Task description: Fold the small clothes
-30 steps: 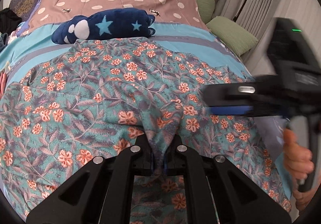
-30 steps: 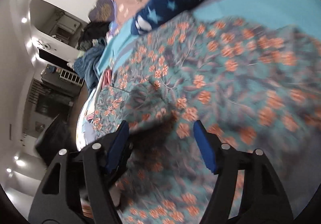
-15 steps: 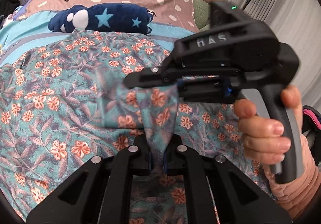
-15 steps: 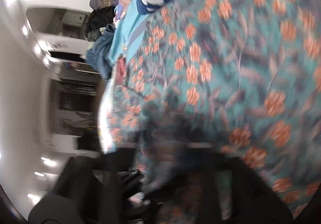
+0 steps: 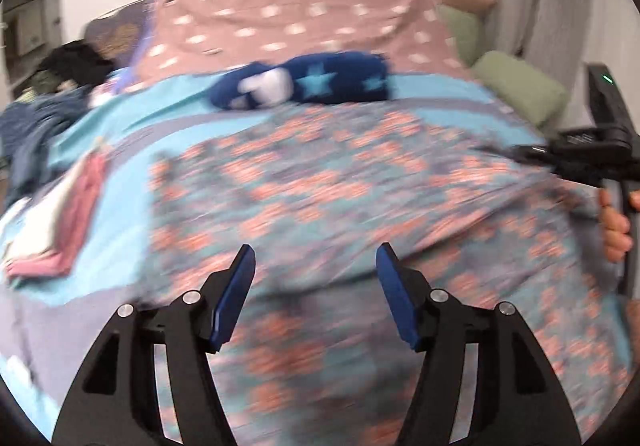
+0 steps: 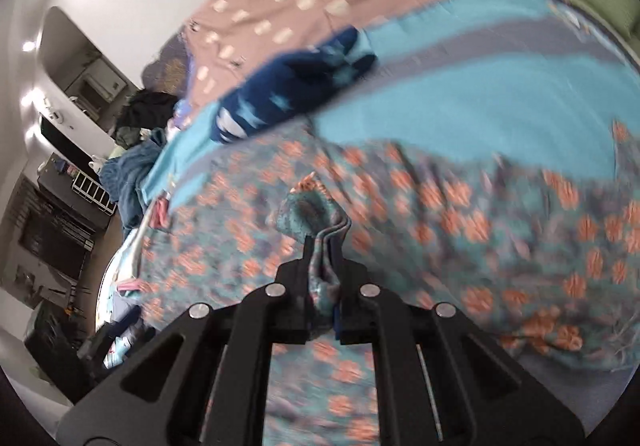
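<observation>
Two tools are in the room, one in each of the person's hands. The left tool (image 5: 312,258) has just been opening, and its two blue fingers (image 5: 234,296) now stand wide apart with nothing between them. The right tool (image 6: 325,242) is pinched tight on a bunched fold of the flowered cloth (image 6: 440,230).

One flowered cloth, teal with orange flowers, lies spread over the middle of the bed (image 5: 120,230) and reaches toward its right edge. It lies just in front of and under the left tool, not touching its fingers. A bit of it sticks up out of the right tool's tips.

One dark blue plush toy (image 5: 308,84) with stars lies past the cloth, toward the head of the bed. One pink dotted cover (image 5: 304,18) lies behind the toy. Two green pillows (image 5: 520,90) sit at the far right corner. One small pink and white folded pile (image 5: 60,230) rests near the left edge. A heap of dark clothes (image 5: 44,102) sits at the far left corner; I cannot count those.

A hand (image 5: 614,226) at the right edge holds the right tool's handle.
</observation>
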Demonstrator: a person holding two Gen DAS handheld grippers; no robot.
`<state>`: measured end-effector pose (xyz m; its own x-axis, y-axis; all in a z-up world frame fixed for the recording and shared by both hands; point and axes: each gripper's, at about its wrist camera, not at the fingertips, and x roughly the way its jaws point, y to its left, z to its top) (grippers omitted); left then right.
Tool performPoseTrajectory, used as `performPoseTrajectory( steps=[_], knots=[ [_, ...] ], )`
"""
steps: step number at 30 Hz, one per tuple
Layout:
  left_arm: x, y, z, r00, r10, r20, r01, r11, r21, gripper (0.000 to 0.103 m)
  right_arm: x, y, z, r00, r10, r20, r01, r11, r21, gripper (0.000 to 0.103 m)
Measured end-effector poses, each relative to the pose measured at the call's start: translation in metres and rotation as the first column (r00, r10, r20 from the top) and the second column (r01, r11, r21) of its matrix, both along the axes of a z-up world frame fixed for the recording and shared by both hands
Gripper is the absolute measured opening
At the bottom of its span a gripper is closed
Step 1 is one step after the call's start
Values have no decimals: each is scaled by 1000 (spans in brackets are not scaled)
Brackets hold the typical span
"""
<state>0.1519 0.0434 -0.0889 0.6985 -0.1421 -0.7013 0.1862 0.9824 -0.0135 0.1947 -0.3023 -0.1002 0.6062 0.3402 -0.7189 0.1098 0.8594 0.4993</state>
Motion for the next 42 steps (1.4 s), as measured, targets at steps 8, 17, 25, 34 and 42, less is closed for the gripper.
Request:
performPoseTrajectory(
  steps=[8,17,25,34,42],
  knots=[
    [-4,88,-18,971,224,-83,-224,975,14,64,-5,-10,-17,997,33,-64,-26,995,97,57],
    [15,99,-19,965,237,-115,-248,965,-88,64,10,0,2,1000,2,22,-3,1000,18,7],
    [26,107,-25,960,247,-131,-267,948,-172,64,-7,-3,14,987,-150,65,163,912,-376,45],
    [15,122,-25,963,246,-110,-267,922,-281,64,-1,41,42,997,27,71,-5,954,-300,49],
    [14,118,-34,973,194,-122,-223,925,-309,52,56,206,48,907,421,21,-380,838,-393,65]
  ],
)
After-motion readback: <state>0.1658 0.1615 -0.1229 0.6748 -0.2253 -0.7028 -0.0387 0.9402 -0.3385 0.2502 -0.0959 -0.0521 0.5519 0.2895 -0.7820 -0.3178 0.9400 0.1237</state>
